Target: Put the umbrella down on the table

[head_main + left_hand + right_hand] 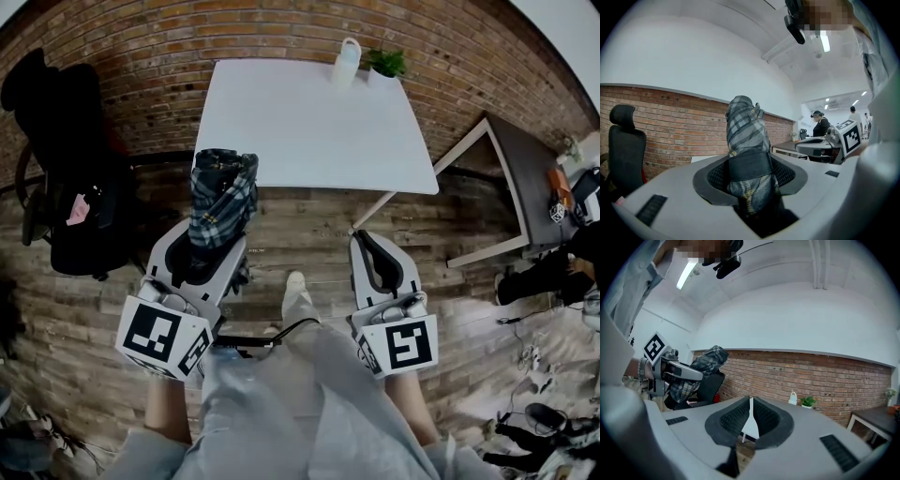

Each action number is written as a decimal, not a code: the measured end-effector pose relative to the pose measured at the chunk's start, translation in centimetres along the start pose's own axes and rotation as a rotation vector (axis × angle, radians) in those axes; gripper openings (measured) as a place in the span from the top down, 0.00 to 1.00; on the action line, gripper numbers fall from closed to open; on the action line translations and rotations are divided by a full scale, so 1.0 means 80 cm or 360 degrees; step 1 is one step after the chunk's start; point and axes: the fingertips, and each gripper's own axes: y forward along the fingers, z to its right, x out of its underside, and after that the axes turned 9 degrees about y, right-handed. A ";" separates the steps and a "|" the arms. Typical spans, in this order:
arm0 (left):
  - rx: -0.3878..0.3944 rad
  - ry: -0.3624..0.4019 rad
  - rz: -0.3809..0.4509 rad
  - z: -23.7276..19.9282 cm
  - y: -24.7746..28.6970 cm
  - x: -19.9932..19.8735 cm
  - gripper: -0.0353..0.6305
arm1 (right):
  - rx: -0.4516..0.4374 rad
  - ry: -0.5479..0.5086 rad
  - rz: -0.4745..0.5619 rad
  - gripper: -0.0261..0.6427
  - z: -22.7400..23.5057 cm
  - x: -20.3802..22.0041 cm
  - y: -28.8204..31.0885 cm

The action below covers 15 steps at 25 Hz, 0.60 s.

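— What was nearest you?
— The two grippers, held out level in front of the person. The left gripper (220,232) had its jaws clamped on the folded umbrella (223,192), about where the dark strap (749,165) wraps it. The tartan bundle stuck out ahead of the jaws, and I'd say that grip kept it from slipping or flopping open
— And the other one?
— The right gripper (364,240) had its jaws pressed together on nothing. I'd judge it was kept idle at the side because one grip was enough for so light a load
— So where was the umbrella?
— In the air, above the wooden floor (309,234). Its far end was about level with the near left corner of the white worktop (309,122). Whether it had crossed that edge I could not tell. It was not yet down; the lowering remained
— Was there room?
— Plenty. A pale bottle (347,62) and a small potted plant (385,64) stood at the far edge by the brick wall (281,28), well apart from the near corner. A black chair (66,141) sat off to the left, out of the way
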 end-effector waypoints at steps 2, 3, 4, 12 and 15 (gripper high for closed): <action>-0.0014 0.0005 0.0008 -0.002 0.002 0.002 0.60 | -0.0005 -0.0007 0.0012 0.88 0.003 0.002 0.004; -0.0022 0.0007 0.0012 -0.003 0.003 0.005 0.60 | -0.0011 -0.0009 0.0018 0.88 0.004 0.005 0.007; -0.0032 0.0011 0.0017 -0.005 0.005 0.010 0.60 | -0.0018 -0.0013 0.0026 0.88 0.005 0.010 0.012; -0.0093 -0.0006 0.0008 -0.058 0.078 0.004 0.60 | -0.0098 -0.0003 0.0032 0.88 0.050 0.002 0.110; -0.0123 -0.0028 -0.0004 -0.081 0.124 -0.001 0.60 | -0.0135 0.0002 0.0018 0.88 0.082 -0.003 0.155</action>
